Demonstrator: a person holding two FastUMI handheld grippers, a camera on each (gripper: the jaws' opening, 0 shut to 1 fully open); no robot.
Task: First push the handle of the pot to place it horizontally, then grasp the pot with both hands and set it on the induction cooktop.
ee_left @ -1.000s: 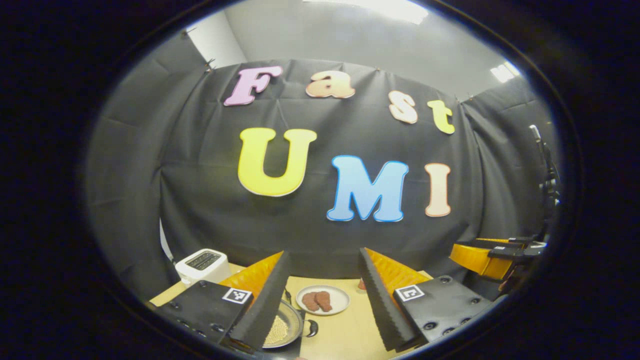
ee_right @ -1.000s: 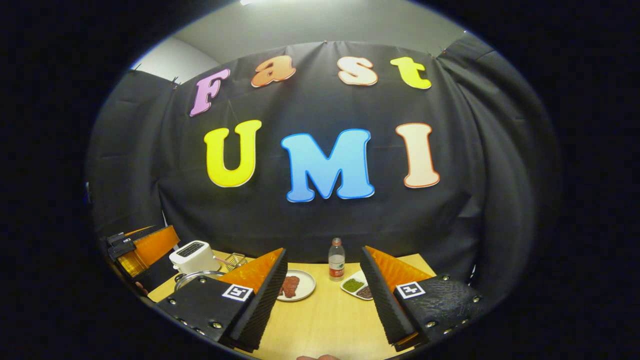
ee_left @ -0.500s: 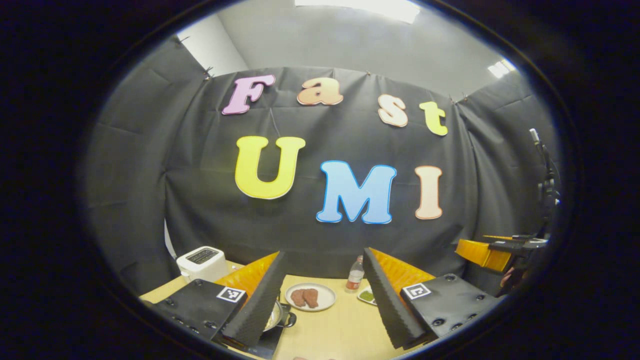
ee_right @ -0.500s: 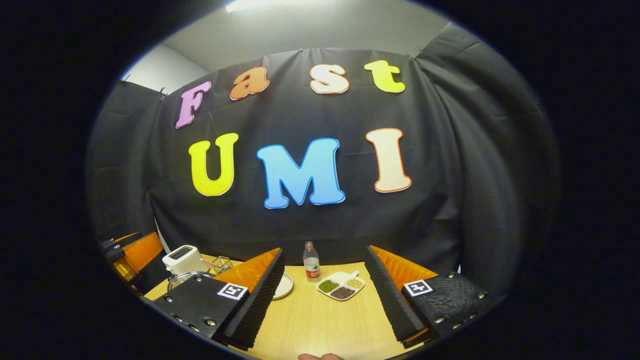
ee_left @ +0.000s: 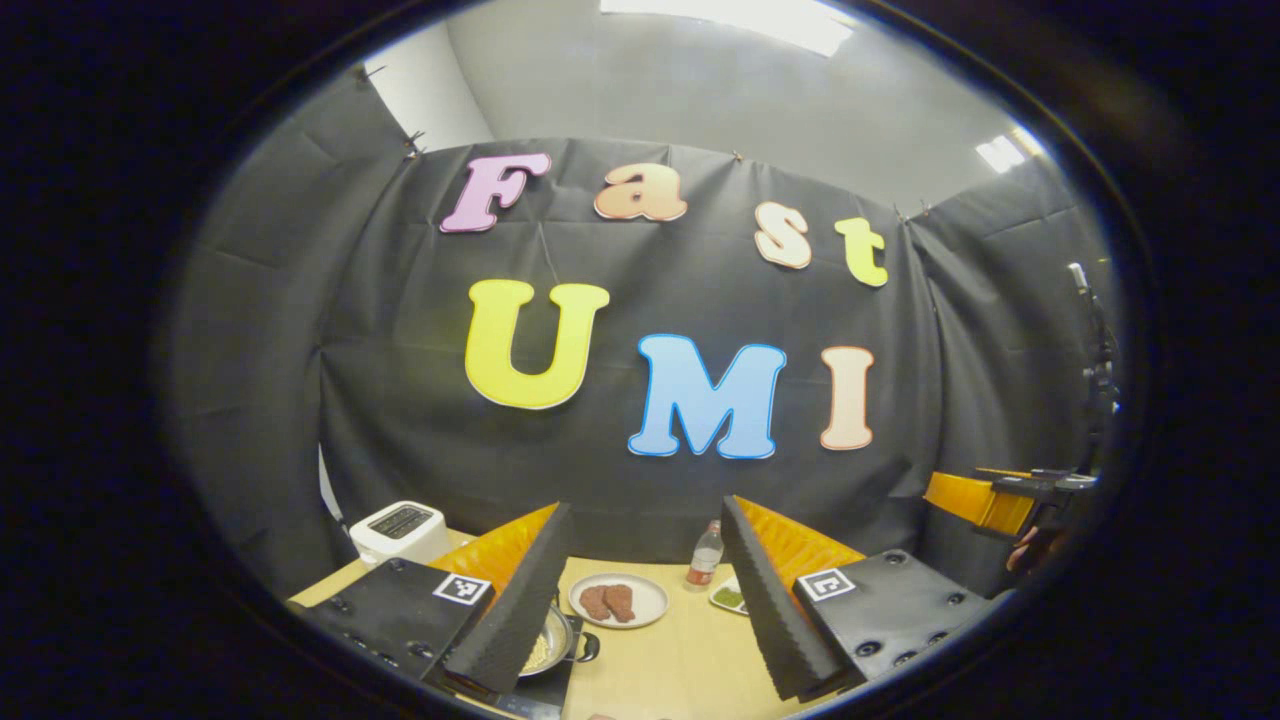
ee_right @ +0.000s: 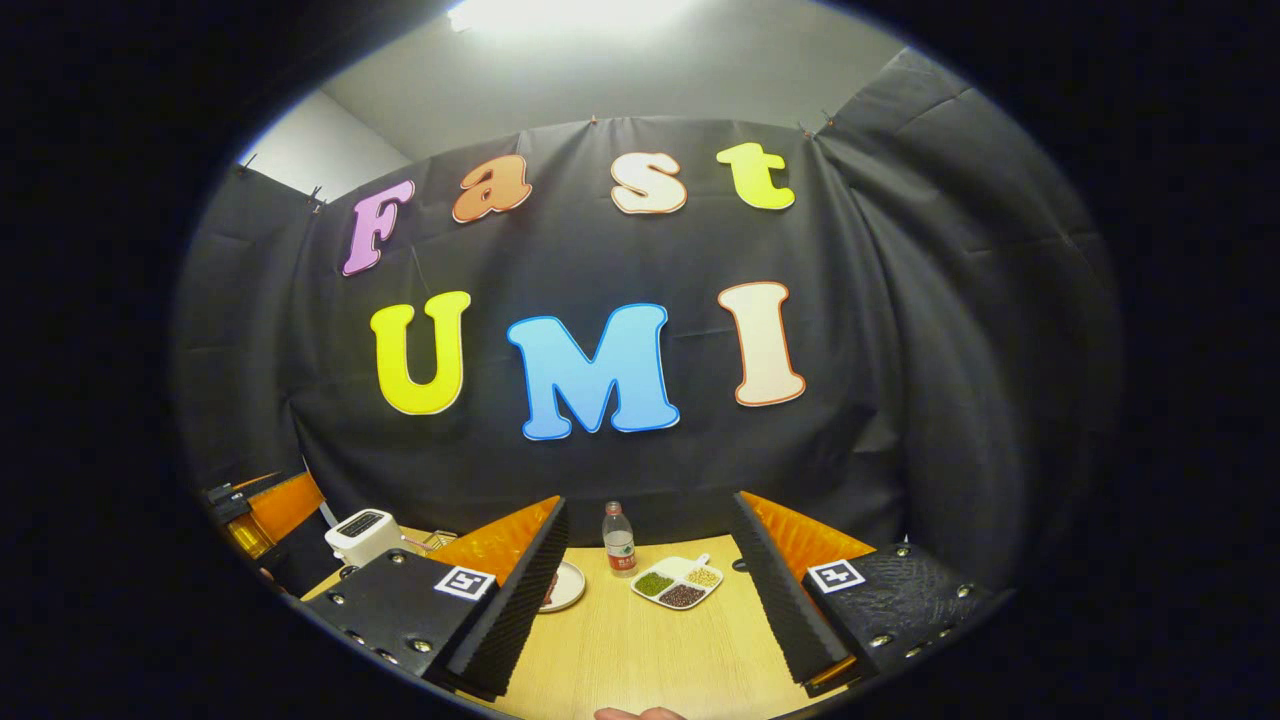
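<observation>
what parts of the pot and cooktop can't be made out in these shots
- Pot, left gripper view: most of it sits behind the left gripper's own finger; a strip of rim and one side handle show, so the other handle's position cannot be told.
- Induction cooktop, left gripper view: cut off by the bottom edge and the same finger.
- Plate, right gripper view: half hidden behind a finger of the right gripper.

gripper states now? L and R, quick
Left gripper: open, holding nothing, up off the table; the pot sits below beside one finger.
Right gripper: open, holding nothing, above the wooden table.
</observation>
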